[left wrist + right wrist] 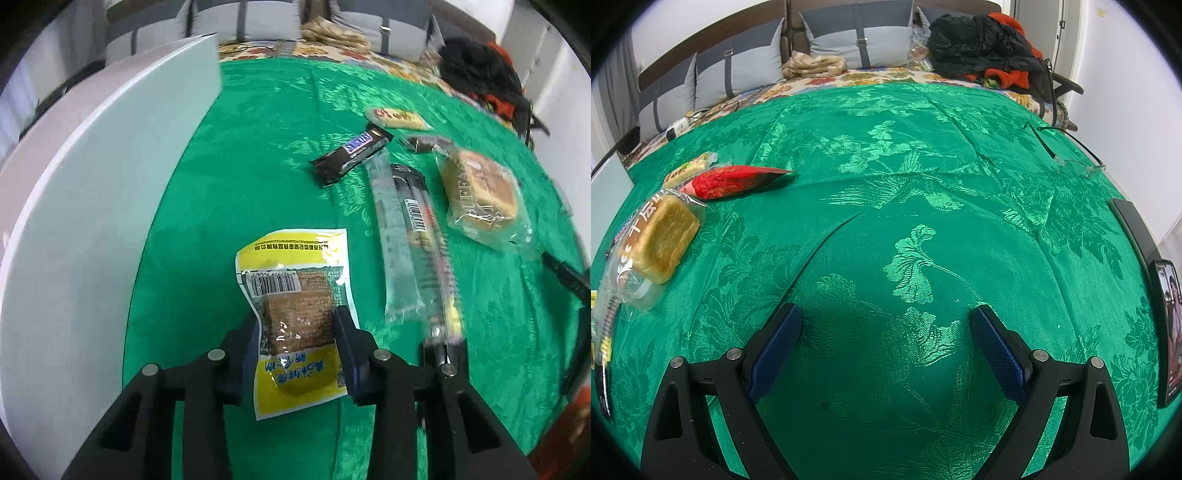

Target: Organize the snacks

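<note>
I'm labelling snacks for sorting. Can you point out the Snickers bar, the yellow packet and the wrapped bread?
Snickers bar (352,152): left wrist view, on its logo.
Yellow packet (295,295): left wrist view, on its brown middle panel.
Wrapped bread (666,240): right wrist view, on the loaf's top.

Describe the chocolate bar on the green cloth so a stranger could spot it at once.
Start at the green cloth beside the big white panel. In the left wrist view, snacks cluster on its far right side; the chocolate bar is the leftmost of that cluster. It alone has a dark brown wrapper with white block lettering on a blue band.
</note>
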Motion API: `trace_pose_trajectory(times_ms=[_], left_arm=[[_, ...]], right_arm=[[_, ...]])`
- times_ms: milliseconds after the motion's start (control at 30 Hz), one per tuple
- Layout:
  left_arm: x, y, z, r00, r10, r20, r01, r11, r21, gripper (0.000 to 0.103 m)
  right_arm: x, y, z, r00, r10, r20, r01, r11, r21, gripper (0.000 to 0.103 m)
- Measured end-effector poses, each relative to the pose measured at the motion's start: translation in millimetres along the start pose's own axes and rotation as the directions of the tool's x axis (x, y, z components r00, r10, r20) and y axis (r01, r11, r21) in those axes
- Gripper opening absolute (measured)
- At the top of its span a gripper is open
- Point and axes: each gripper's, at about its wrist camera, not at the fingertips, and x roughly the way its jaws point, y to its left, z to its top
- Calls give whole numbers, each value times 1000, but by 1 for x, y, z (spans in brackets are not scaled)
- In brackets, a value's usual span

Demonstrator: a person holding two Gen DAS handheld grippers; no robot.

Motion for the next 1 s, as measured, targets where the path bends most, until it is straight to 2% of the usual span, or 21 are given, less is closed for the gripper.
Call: trace_pose_trajectory(times_ms=[67,167,300,333,367,400,433,467,533,633,733,767,833,867,900,933,967,1000], left_arm=[[-12,5,-9,999,-23,31,23,1000,-14,17],[-32,10,-16,995,-61,75,64,997,-38,12],[-28,5,-23,998,-38,50,37,999,30,15],[-24,5,-23,999,-39,31,38,999,31,22],[-21,6,-21,999,-49,8,48,998,26,39],[-18,5,-20,998,-56,-7,56,998,26,51],[-15,3,-20,999,-54,-10,54,998,38,67],[-13,1,-22,999,-38,-8,38,997,64,73],[-3,-8,-23,1000,4,-26,-2,994,114,73],[4,-17,-23,998,54,-26,-50,987,151,86],[9,-19,-21,995,94,-20,-90,986,138,102],[10,-17,-22,995,97,-18,-94,988,124,103],[10,-11,-24,997,73,-24,-70,993,99,103],[9,-10,-26,997,77,-27,-74,991,113,100],[4,-10,-27,998,65,-25,-62,991,121,93],[-1,-12,-28,998,62,-11,-60,988,140,67],[-4,-16,-27,995,95,-8,-92,982,167,60],[-7,-18,-28,994,106,-7,-103,977,186,58]], right_arm=[[0,0,0,1000,0,0,0,1000,0,96],[0,-1,0,1000,0,0,0,1000,0,96],[0,0,0,1000,0,0,0,1000,0,96],[0,0,0,1000,0,0,0,1000,0,96],[0,0,0,1000,0,0,0,1000,0,96],[0,0,0,1000,0,0,0,1000,0,96],[0,-1,0,1000,0,0,0,1000,0,96],[0,-1,0,1000,0,0,0,1000,0,96],[0,-1,0,1000,0,0,0,1000,0,96],[0,0,0,1000,0,0,0,1000,0,96],[0,0,0,1000,0,0,0,1000,0,96],[1,-1,0,1000,0,0,0,1000,0,96],[0,0,0,1000,0,0,0,1000,0,96],[0,0,0,1000,0,0,0,1000,0,96],[0,0,0,1000,0,0,0,1000,0,96],[0,0,0,1000,0,0,0,1000,0,96],[0,0,0,1000,0,0,0,1000,0,96],[0,0,0,1000,0,0,0,1000,0,96]])
